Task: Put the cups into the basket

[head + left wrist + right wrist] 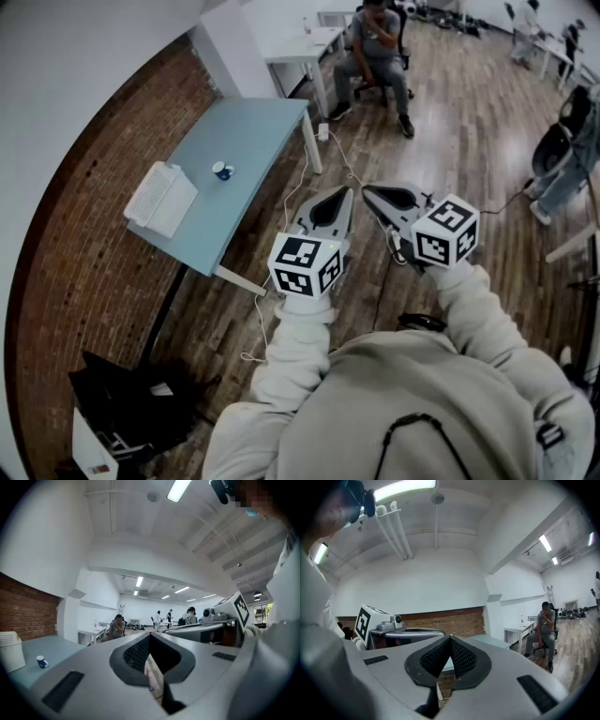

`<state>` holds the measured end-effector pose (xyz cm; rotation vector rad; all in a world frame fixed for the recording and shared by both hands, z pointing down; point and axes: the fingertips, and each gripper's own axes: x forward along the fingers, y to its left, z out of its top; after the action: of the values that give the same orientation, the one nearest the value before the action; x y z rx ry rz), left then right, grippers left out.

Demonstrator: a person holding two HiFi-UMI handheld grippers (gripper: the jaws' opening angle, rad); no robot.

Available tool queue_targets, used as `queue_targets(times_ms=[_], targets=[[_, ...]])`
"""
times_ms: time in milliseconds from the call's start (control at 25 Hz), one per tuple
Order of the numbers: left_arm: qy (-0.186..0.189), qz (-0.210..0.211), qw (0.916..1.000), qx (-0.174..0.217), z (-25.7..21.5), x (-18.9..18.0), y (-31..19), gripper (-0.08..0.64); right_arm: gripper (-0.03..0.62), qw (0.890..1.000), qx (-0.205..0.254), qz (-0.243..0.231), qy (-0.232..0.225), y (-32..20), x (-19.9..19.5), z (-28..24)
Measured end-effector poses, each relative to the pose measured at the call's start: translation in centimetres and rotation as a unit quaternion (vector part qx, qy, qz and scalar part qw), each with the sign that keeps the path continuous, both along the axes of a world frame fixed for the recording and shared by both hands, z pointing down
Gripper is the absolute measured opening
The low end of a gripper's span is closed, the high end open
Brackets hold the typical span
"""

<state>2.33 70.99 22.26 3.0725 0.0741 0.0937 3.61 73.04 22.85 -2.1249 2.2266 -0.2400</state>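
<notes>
A light-blue surface stands beside a curved red-brick wall on a wood-plank floor. Beyond it, a seated person faces a white table. A white cable trails over the floor, and a black bag lies near the wall.

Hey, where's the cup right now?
The cup stands on the light blue table, upper left in the head view, a little right of the white basket and not touching it.
</notes>
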Motion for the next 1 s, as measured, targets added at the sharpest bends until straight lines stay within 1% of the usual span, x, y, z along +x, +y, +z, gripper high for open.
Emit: queue_targets(times_ms=[120, 240, 360, 560, 760, 840, 920, 1000], targets=[[0.016, -0.007, 0.9998, 0.012, -0.4, -0.5, -2.8, -0.005, 0.006, 1.0, 0.006, 0.004, 0.021, -2.7, -0.3, -0.1], [0.014, -0.033, 0.9992, 0.016, -0.2, -1.4, -4.8, -0.005, 0.006, 1.0, 0.013, -0.007, 0.022, -4.5, -0.8, -0.2], [0.006, -0.052, 0.9985, 0.018, -0.1, -1.5, -5.5, -0.005, 0.006, 0.999, 0.014, -0.014, 0.026, -5.1, -0.9, -0.6], [0.004, -0.065, 0.9978, 0.011, 0.2, -1.6, -6.2, -0.005, 0.006, 0.999, 0.012, -0.025, 0.024, -5.7, -1.1, -0.5], [-0.007, -0.071, 0.9973, 0.015, 0.8, -1.5, -7.0, -0.005, 0.007, 0.998, 0.0, -0.059, 0.024, -6.7, -2.1, 0.0], [-0.005, -0.08, 0.9968, 0.004, 1.3, -1.9, -7.6, -0.005, 0.008, 0.998, 0.002, -0.058, 0.018, -7.0, -1.8, 0.4], [0.002, -0.092, 0.9957, -0.012, 1.6, -2.1, -8.0, -0.005, 0.007, 0.998, 0.002, -0.064, 0.005, -7.1, -1.4, 0.8], [0.013, -0.094, 0.9953, -0.019, 1.4, -2.3, -8.3, -0.005, 0.008, 0.998, 0.003, -0.069, -0.002, -7.3, -1.0, 1.1]])
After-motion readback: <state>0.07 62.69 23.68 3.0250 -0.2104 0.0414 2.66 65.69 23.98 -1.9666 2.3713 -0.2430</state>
